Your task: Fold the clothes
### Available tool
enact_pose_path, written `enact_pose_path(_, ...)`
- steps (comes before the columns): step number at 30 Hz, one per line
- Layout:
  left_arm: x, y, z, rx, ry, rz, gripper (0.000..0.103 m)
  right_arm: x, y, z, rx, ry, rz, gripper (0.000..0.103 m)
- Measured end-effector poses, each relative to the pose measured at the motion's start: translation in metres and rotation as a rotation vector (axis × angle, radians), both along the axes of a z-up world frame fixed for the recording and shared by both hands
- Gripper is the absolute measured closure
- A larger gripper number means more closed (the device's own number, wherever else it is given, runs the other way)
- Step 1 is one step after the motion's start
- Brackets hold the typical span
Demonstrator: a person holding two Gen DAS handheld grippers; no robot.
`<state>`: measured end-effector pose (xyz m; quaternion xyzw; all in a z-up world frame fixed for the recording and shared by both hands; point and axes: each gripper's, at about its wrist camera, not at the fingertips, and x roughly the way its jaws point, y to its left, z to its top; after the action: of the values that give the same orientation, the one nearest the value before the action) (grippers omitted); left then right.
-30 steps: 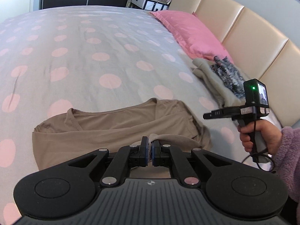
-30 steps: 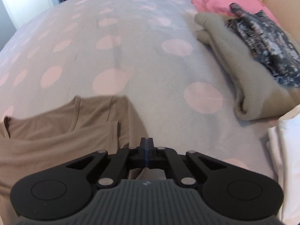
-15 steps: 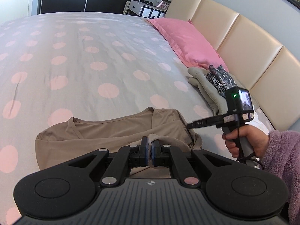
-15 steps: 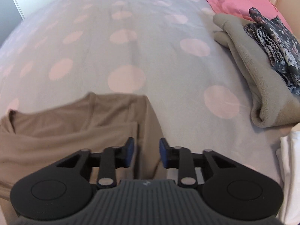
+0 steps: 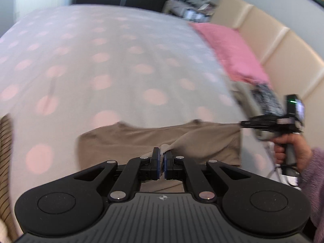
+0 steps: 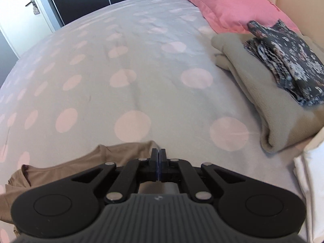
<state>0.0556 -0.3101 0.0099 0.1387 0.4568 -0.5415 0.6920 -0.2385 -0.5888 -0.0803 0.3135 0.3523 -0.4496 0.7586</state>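
Note:
A tan top [image 5: 141, 139] lies partly folded on the polka-dot bedspread [image 5: 101, 64]. My left gripper [image 5: 162, 157] is shut on a bunched fold of its near edge, with cloth showing between the pads. In the left wrist view my right gripper [image 5: 244, 124] pinches the top's right corner, and the fabric is pulled taut toward it. The right wrist view has that gripper [image 6: 159, 154] shut, with the tan top [image 6: 85, 160] trailing off to the left behind the tips. A hand [image 5: 291, 147] in a purple sleeve holds the right gripper.
A folded beige garment [image 6: 263, 93] with a dark floral piece [image 6: 287, 64] on top sits at the right by a pink pillow [image 6: 226, 2]. White fabric [image 6: 311, 174] lies at the right edge. A striped cloth [image 5: 5, 151] shows at far left. A padded headboard [image 5: 283, 46] bounds the right.
My right gripper went from open to shut on the top's right corner and pulled it up and rightward. The left gripper stayed shut on the cloth while its view swung and blurred.

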Motion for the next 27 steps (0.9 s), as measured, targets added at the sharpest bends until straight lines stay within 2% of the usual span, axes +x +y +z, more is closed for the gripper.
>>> enact_pose_path(5,0.037,0.007,-0.039,0.167,0.036,0.101,0.101,0.026,0.005,-0.01,0.014,-0.014,0.056,0.103)
enact_pose_path(7,0.046,0.008,-0.051,0.194,0.034,0.12,0.101,0.034,0.006,-0.013,0.012,-0.006,0.073,0.102)
enact_pose_path(8,0.05,0.009,-0.056,0.203,0.034,0.129,0.101,0.036,0.007,-0.015,0.001,0.004,0.081,0.098)
enact_pose_path(10,0.057,0.008,-0.061,0.199,0.031,0.136,0.101,0.036,0.01,-0.016,-0.031,0.04,0.089,0.097)
enact_pose_path(15,0.064,-0.001,-0.069,0.184,0.029,0.142,0.101,0.024,0.018,-0.015,-0.032,0.055,0.124,0.096)
enact_pose_path(18,0.062,-0.006,-0.07,0.197,0.026,0.138,0.101,0.015,0.024,-0.015,-0.044,0.064,0.165,0.084)
enact_pose_path(19,0.061,-0.007,-0.069,0.199,0.022,0.138,0.101,0.01,0.022,-0.017,-0.043,0.057,0.152,0.078)
enact_pose_path(22,0.059,-0.006,-0.067,0.204,0.011,0.146,0.101,-0.003,0.014,-0.022,-0.037,0.03,0.107,0.077)
enact_pose_path(25,0.059,-0.004,-0.068,0.211,0.007,0.16,0.101,-0.008,-0.003,-0.031,0.02,-0.036,0.039,0.077)
enact_pose_path(27,0.061,-0.006,-0.07,0.216,0.006,0.161,0.101,-0.002,-0.01,-0.035,0.033,-0.052,0.029,0.073)
